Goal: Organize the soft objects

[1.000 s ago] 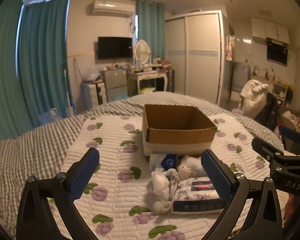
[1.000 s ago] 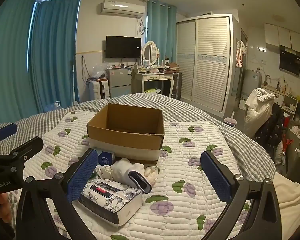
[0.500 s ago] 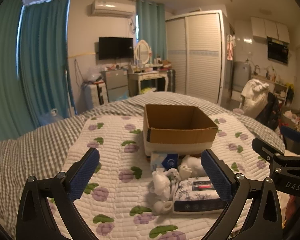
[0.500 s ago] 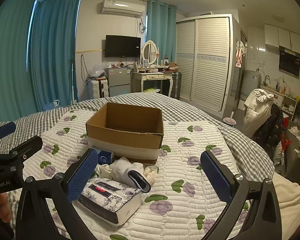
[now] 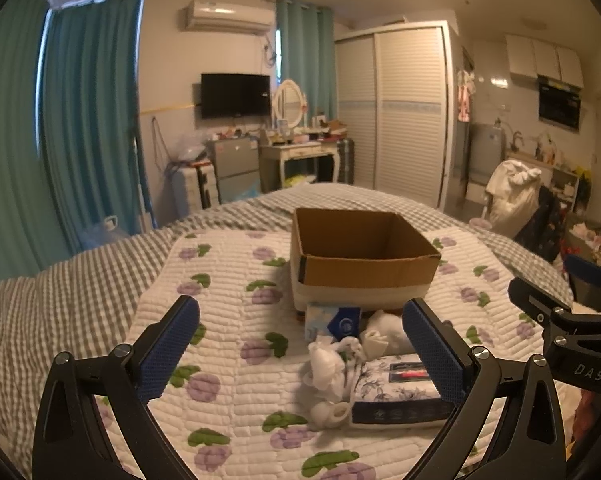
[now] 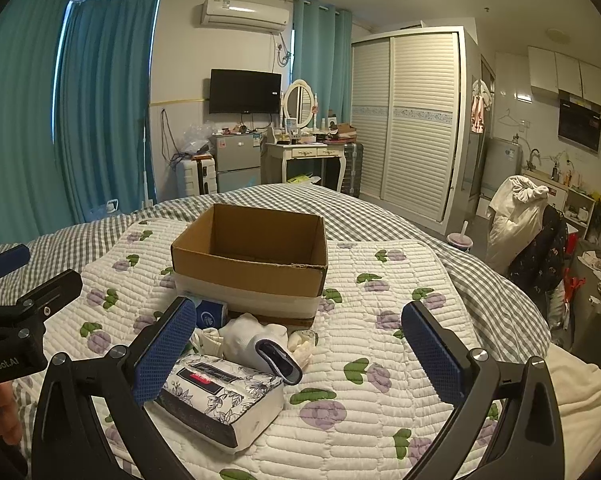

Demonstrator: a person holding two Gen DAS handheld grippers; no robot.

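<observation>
Black left gripper [image 5: 300,354] and right gripper [image 6: 294,354] low in frame, jaws wide apart, gripping nothing. Just beyond, at lower centre: flowered tissue pack [image 6: 220,394], white socks [image 5: 328,364], small blue tissue packet [image 5: 332,318], heaped on a quilt [image 5: 228,320]. Behind them, mid-frame, touching the heap: open cardboard box [image 5: 364,268]. Farther back, checked bedspread [image 5: 60,292], teal curtains [image 6: 100,112].
</observation>
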